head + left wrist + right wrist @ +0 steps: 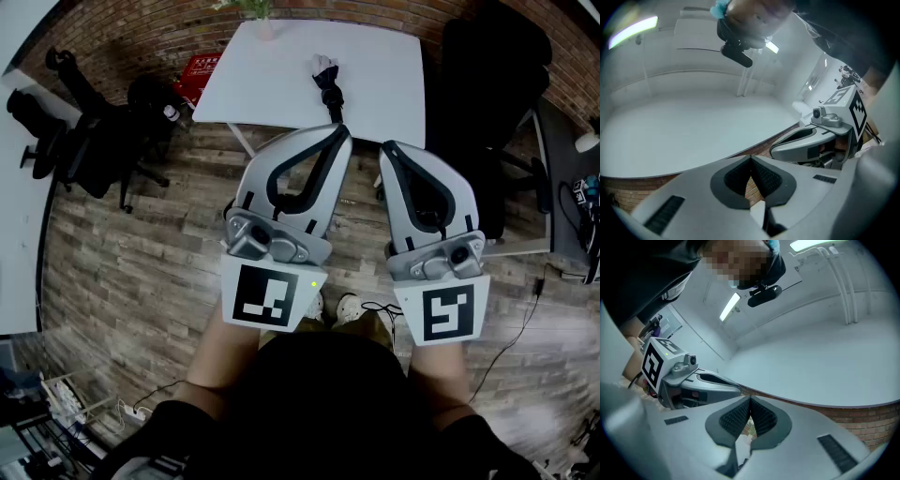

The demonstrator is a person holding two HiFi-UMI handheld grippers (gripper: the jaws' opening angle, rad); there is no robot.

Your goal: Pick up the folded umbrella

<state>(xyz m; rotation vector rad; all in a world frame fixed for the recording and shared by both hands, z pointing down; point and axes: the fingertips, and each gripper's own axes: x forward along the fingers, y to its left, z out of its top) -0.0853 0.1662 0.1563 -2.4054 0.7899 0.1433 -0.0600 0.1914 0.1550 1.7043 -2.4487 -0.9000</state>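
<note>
The folded umbrella [328, 80], black with a pale end, lies on the white table [281, 84] ahead of me, near the table's middle. My left gripper [339, 131] and right gripper [389, 150] are held side by side close to my body, over the wooden floor and short of the table. Both point toward the table and tilt upward. In the left gripper view the left gripper [751, 159] has its ribbed pads pressed together on nothing. The right gripper [750, 399] looks the same in its own view. Neither gripper view shows the umbrella.
Black office chairs [103, 141] stand left of the table, and another black chair [487, 75] stands to its right. A potted plant [265, 28] sits at the table's far edge. A red box [199, 67] lies on the floor, and cables [375, 307] trail near my feet.
</note>
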